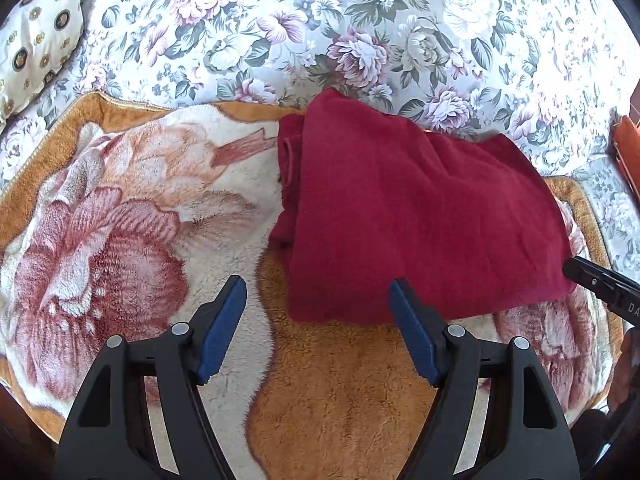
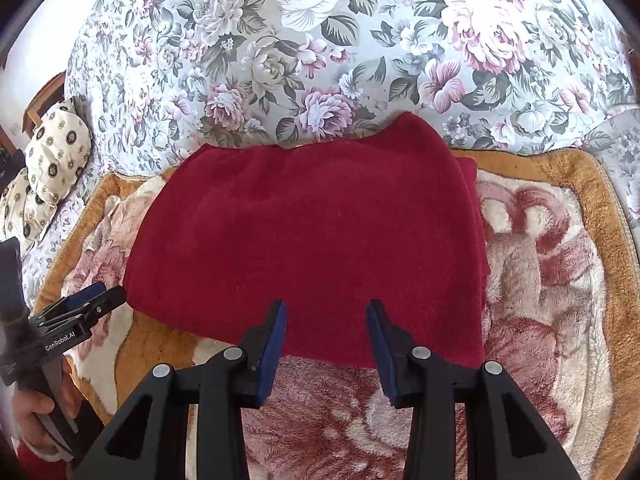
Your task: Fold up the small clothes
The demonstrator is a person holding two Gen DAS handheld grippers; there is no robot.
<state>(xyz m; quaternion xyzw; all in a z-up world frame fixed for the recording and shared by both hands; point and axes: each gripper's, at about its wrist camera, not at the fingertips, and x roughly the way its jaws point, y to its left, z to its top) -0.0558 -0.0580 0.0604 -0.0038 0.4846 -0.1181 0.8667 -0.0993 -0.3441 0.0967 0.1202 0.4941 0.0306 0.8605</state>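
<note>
Maroon garment [image 2: 312, 232] folded flat on plush rose blanket [image 1: 120, 240] over floral bedspread [image 1: 320, 32]. Left tongs [image 1: 318, 300] wide, empty. Right tongs [image 2: 326, 320] half-spread, empty, above garment's near edge.

I am in a home bedroom, working on a bed: a grey floral-print cotton bedspread [image 2: 320, 40] covers it, a plush cream-and-tan fleece blanket with large pink flowers [image 1: 120, 220] lies on top, and a cream pillow with dark medallions [image 1: 36, 40] sits alongside.
</note>
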